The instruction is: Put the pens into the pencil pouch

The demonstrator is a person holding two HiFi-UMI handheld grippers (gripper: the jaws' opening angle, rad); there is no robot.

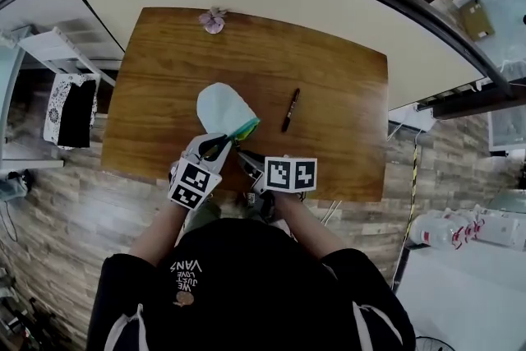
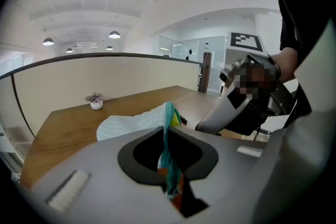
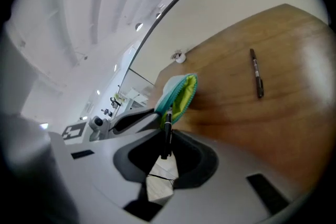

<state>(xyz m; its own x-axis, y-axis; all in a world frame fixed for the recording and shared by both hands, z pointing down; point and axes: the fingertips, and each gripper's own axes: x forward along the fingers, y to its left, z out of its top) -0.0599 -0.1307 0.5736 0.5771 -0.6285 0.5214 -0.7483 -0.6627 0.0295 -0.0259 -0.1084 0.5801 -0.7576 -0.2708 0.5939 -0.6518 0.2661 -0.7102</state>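
The left gripper [image 1: 219,146] is clenched on the teal zipper edge of the pale blue pouch [image 1: 220,106], which lies on the wooden counter [image 1: 337,152]. The right gripper [image 1: 246,159] grasps a black pen [image 3: 167,136], which points at the pouch's green-lined open mouth. A second pen [image 1: 290,110] lies on the counter, apart from the pouch on its right.

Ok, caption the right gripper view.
The right claw holds a black pen by the open pouch; another pen lies on the table.
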